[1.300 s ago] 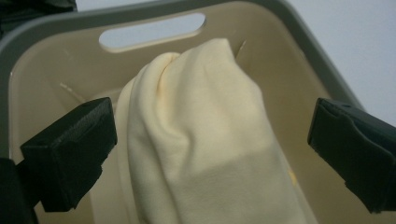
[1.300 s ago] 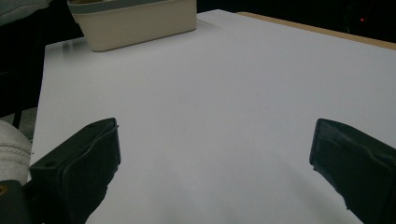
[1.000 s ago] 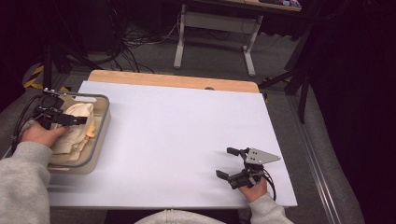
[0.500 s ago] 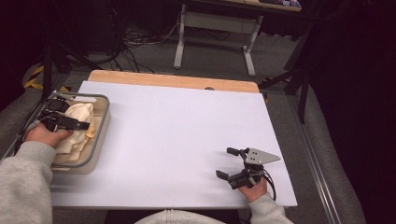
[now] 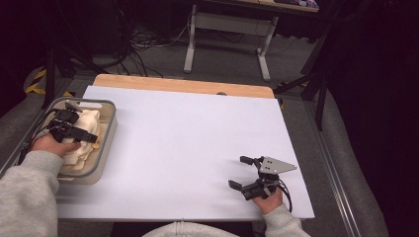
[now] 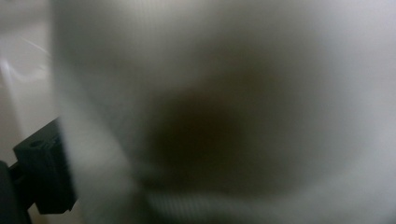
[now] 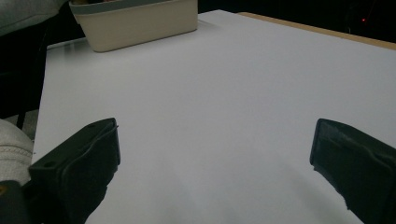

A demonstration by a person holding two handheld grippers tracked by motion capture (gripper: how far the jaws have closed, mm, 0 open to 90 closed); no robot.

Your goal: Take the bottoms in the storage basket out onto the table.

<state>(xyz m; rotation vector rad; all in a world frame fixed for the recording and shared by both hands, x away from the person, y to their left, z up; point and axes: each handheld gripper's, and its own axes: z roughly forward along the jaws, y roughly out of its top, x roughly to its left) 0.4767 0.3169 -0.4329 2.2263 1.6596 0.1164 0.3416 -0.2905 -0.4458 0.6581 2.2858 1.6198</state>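
This looks like a lab or test workshop rather than a home. A plain white sheet point(image 5: 188, 143) covers a bare wooden tabletop point(image 5: 183, 85), whose far edge stays uncovered. Beyond that edge, loose black cables point(image 5: 138, 42) tangle across a grey carpeted floor point(image 5: 222, 64) around the white metal legs of another bench point(image 5: 225, 29). The surroundings are dark and unfurnished.

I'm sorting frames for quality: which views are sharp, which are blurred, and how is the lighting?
Left gripper view: heavily blurred, pale cloth pressed close to the lens, one dark jaw at lower left. Right gripper view: sharp, evenly lit white table, soft shadows near the jaws. High view: table bright, surrounding floor dim; left gripper in the bin.
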